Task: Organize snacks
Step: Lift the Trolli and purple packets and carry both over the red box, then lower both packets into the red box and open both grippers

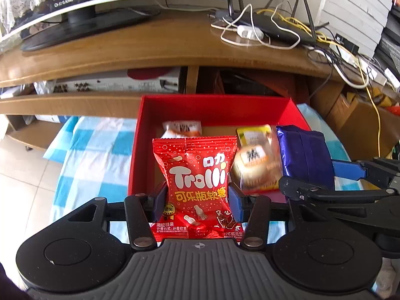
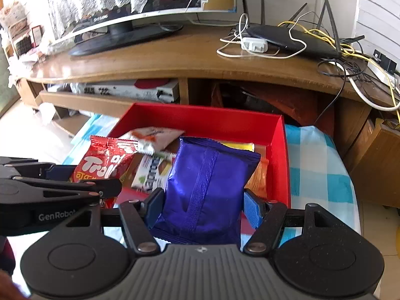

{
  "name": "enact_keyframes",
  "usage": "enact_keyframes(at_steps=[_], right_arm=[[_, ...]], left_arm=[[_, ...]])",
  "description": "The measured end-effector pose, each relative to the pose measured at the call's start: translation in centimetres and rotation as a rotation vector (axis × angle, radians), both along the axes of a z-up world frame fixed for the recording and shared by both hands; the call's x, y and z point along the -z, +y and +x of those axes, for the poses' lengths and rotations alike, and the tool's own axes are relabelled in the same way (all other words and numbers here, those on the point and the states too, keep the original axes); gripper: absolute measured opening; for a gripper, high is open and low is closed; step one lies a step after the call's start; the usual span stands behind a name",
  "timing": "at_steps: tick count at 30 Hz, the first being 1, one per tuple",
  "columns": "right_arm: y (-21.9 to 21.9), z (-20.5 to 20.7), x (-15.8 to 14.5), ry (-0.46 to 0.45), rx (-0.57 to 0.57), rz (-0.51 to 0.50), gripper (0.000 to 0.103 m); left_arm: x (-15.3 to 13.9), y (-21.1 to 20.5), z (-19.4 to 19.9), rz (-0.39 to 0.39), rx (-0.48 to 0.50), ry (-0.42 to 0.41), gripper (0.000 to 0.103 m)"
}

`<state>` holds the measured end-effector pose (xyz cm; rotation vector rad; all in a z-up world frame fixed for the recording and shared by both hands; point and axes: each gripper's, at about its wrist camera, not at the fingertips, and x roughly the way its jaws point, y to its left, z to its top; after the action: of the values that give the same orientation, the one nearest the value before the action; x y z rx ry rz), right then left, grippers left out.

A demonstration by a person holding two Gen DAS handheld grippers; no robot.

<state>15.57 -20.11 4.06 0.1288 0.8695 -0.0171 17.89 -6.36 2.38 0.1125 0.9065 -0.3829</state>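
Holding 2 snack packets [image 1: 197, 187] over red box [image 1: 215, 110].

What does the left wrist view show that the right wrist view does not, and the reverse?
Only the left wrist view shows the front of the round golden pastry in clear wrap and the full label of the red Trolli candy bag, clamped in the left gripper. Only the right wrist view shows the white-green snack packet and the orange packet behind the blue foil packet, clamped in the right gripper. Both show the red cardboard box, the checked blue cloth and the wooden desk.
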Motion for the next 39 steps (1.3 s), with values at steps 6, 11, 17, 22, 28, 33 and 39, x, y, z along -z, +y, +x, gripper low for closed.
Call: enact_keyframes(at_steps=[6, 11, 17, 22, 28, 33, 39], right_arm=[[-0.3, 1.7, -0.2, -0.02, 0.006, -0.012, 0.082], [-0.9, 2.7, 0.3, -0.023, 0.022, -0.007, 0.082], [-1.3, 3.8, 1.0, -0.018, 0.023, -0.007, 0.081], [-1.3, 4.4, 1.4, -0.014, 0.02, -0.009, 0.081], [-1.3, 4.8, 1.9, -0.006, 0.021, -0.011, 0.081], [-1.3, 5.1, 2.2, 0.002, 0.019, -0.014, 0.081], [-1.4, 5.5, 2.6, 0.008, 0.014, -0.015, 0.081]], left_arm=[[-0.3, -0.4, 1.4, 0.004, -0.013, -0.025, 0.057], [-0.1, -1.0, 2.5, 0.013, -0.016, -0.028, 0.057], [0.5, -1.6, 3.4, 0.027, -0.027, -0.027, 0.057], [0.9, -1.6, 3.9, 0.031, -0.032, -0.023, 0.057], [1.4, -1.8, 4.4, 0.039, -0.037, -0.017, 0.057], [1.8, -1.9, 4.6, 0.046, -0.04, -0.011, 0.057], [2.2, -1.8, 5.0, 0.05, -0.046, -0.006, 0.057]])
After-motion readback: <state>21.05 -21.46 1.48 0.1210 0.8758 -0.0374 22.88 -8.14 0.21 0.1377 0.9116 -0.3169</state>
